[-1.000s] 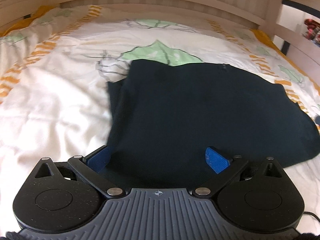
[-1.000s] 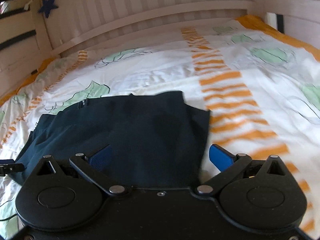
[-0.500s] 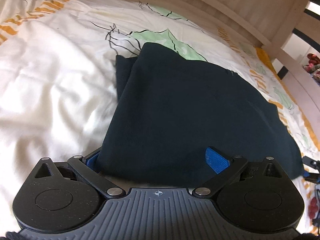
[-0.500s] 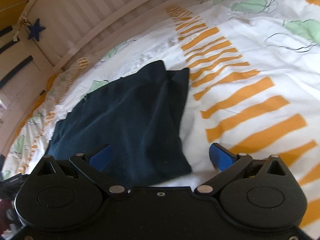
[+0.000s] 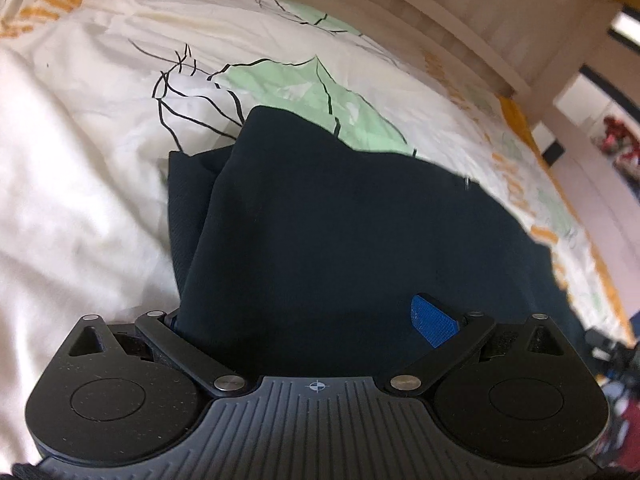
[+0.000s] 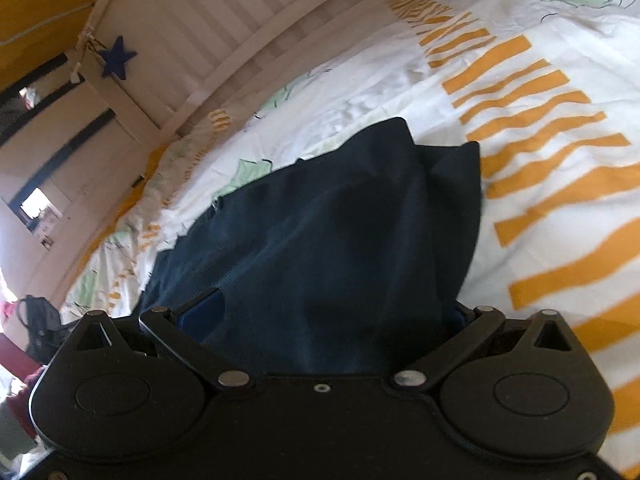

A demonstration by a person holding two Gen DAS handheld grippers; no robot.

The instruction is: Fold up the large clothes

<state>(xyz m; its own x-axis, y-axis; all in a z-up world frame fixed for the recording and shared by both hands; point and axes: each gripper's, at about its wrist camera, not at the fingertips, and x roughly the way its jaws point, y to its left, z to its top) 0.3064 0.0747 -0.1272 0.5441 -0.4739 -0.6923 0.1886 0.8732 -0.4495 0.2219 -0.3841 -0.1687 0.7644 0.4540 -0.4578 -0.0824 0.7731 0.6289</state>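
Left wrist view: the left gripper (image 5: 308,316) has slid its wide-spread fingers (image 5: 434,320) around the near left corner of the dark garment (image 5: 340,220) on the bed (image 5: 80,200), where a second ago they stood just short of it.

Right wrist view: the right gripper (image 6: 336,312), fingers equally spread, now straddles the near right corner. Neither pinches yet; the next fold looks about to begin.

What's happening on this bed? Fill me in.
A person is folding a dark navy garment on a patterned duvet, with a handheld gripper in each hand. The left gripper and right gripper each have a near corner of the cloth between wide-open jaws. Nothing is clamped.
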